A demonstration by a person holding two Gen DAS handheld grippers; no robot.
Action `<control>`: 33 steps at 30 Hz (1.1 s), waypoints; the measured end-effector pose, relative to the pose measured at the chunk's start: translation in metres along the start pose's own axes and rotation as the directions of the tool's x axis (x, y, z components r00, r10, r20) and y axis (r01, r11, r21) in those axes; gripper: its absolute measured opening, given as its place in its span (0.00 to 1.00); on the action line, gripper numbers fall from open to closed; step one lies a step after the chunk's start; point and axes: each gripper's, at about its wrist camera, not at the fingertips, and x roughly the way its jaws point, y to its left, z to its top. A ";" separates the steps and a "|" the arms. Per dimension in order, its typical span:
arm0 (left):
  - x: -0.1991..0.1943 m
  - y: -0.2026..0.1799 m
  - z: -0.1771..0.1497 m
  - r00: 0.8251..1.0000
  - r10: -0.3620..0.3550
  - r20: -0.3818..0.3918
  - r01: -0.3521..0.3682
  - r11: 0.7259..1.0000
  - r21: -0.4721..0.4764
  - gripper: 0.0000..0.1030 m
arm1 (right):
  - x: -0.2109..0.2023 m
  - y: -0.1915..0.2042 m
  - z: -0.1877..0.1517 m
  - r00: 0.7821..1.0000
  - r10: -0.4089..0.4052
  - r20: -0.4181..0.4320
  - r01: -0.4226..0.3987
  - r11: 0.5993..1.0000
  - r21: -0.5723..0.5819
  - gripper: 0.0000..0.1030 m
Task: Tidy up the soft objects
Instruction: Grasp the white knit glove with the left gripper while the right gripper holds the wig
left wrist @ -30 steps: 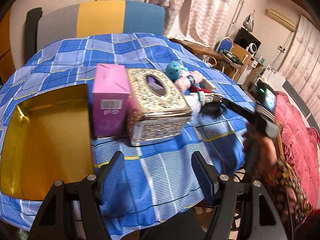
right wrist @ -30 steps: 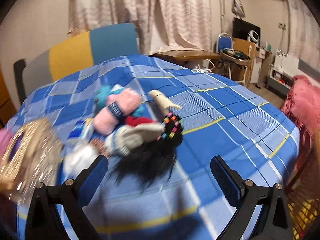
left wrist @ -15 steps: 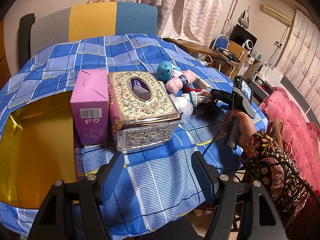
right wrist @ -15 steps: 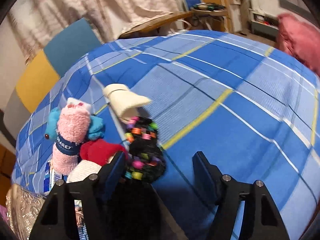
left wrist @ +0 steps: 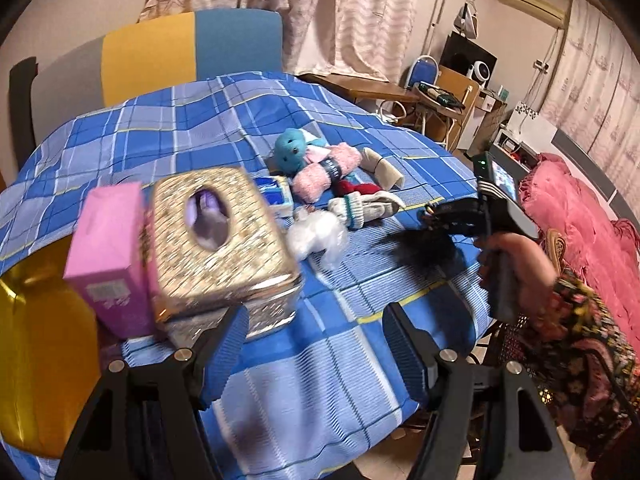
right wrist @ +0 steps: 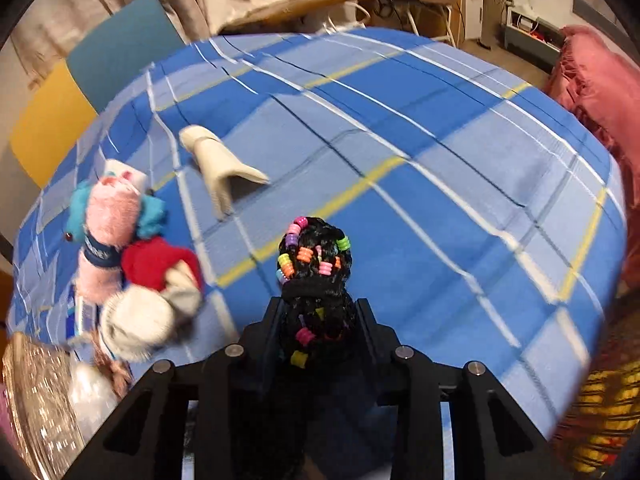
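My right gripper (right wrist: pixel 318 312) is shut on a black hair wig with coloured beads (right wrist: pixel 314 264) and holds it just above the blue checked tablecloth (right wrist: pixel 440 208); the wig's black strands (left wrist: pixel 424 246) hang from the gripper in the left wrist view. A pile of soft things lies to its left: a teal plush toy (left wrist: pixel 290 150), a pink fuzzy sock (right wrist: pixel 108 232), a red sock (right wrist: pixel 156 258), a white knitted sock (right wrist: pixel 140 320) and a cream glove (right wrist: pixel 220 168). My left gripper (left wrist: pixel 316 336) is open and empty over the table's near edge.
A gold tissue box (left wrist: pixel 224 248) and a pink carton (left wrist: pixel 110 256) stand in front of my left gripper. A yellow bin (left wrist: pixel 40 360) sits at the left edge. A clear plastic bag (left wrist: pixel 316 236) lies beside the tissue box. A pink sofa (left wrist: pixel 580 208) is on the right.
My right gripper closed on the beaded black wig and lifted it off the pile. The left gripper view swung a little to the right and stays open.
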 end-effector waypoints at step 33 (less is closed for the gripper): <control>0.241 -0.057 0.133 0.976 -0.021 -0.216 0.011 0.999 -0.044 1.00 | 0.005 -0.018 -0.008 0.957 0.267 -0.117 -0.255 0.961 0.105 0.35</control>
